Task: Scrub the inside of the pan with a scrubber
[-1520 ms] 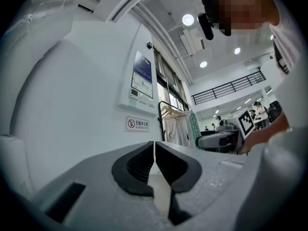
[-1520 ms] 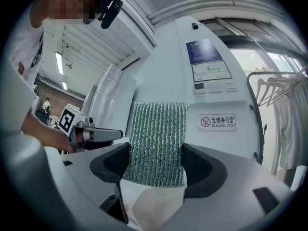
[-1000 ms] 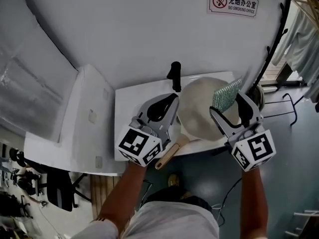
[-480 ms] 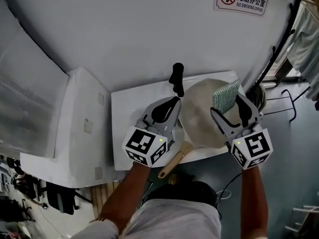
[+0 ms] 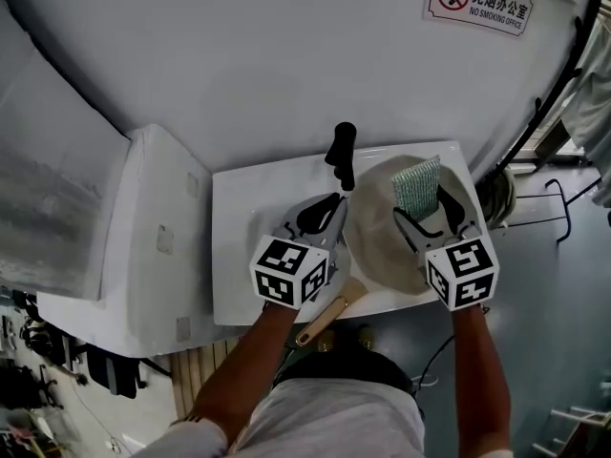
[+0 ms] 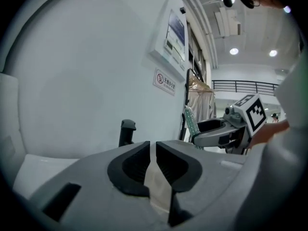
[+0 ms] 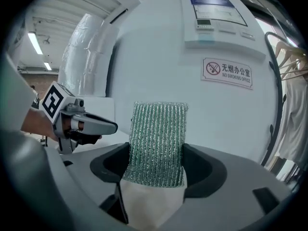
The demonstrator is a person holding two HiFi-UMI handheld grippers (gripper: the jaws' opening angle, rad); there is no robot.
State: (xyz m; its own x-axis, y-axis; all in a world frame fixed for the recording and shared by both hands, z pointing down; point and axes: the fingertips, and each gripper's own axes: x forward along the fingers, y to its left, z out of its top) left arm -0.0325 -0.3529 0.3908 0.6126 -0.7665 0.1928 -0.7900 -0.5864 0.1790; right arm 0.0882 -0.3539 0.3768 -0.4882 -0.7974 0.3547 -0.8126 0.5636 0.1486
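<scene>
A cream pan [image 5: 374, 246] lies on the white table [image 5: 243, 218], its wooden handle [image 5: 330, 309] pointing toward me past the table's near edge. My right gripper [image 5: 420, 214] hovers over the pan's bowl, shut on a green mesh scrubber [image 5: 417, 186] that stands upright between the jaws [image 7: 156, 143]. My left gripper [image 5: 334, 204] is over the pan's left rim, jaws shut with only a thin slit and nothing gripped [image 6: 153, 150]. The left gripper view also shows the right gripper [image 6: 211, 132] with the scrubber [image 6: 190, 121].
A black upright knob [image 5: 341, 151] stands at the table's far edge beside the pan, also visible in the left gripper view [image 6: 126, 132]. A white box [image 5: 153, 237] adjoins the table's left side. A no-smoking sign [image 5: 477, 2] hangs on the wall; a black rack [image 5: 535, 122] stands right.
Both grippers have come down closer to the pan. The right gripper with the scrubber has shifted left, over the pan's bowl. The left gripper's jaws stay shut.
</scene>
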